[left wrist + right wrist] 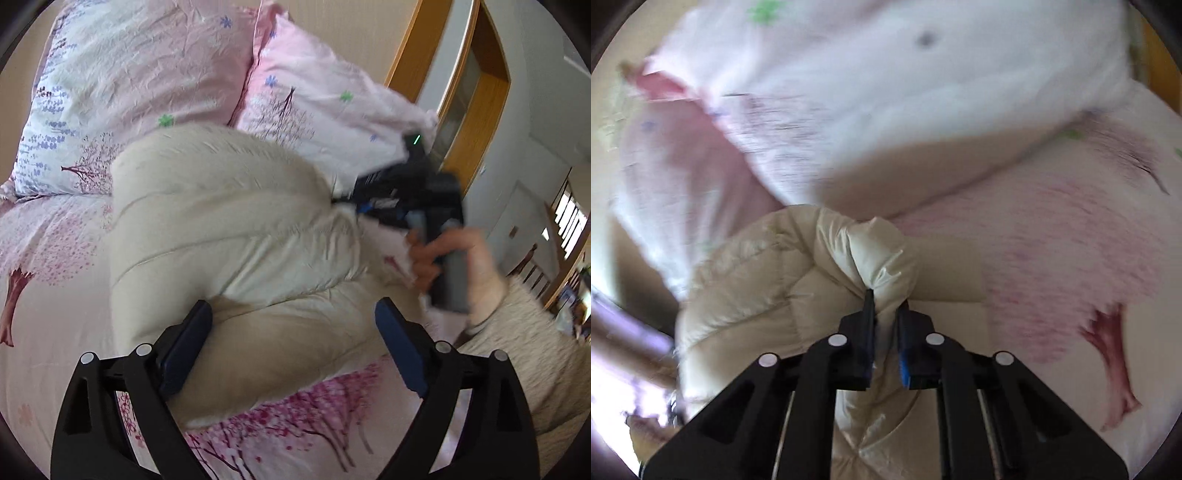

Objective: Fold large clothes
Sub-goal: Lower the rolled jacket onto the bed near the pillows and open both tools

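Your left gripper (293,343) hangs with its jaws wide apart over the near end of the cream puffer jacket (229,236), gripping nothing. That jacket lies bunched on the pink blossom-print bedsheet (48,258), just below two pillows (122,85). Your right gripper (886,306) is pinched tight on a fold of the jacket's far edge — your right hand (454,258) grips the handle beside it.

Motion blur smears the pillows (886,92) ahead of me; my right gripper (334,201) tips vanish into the cream puffer jacket (221,229).
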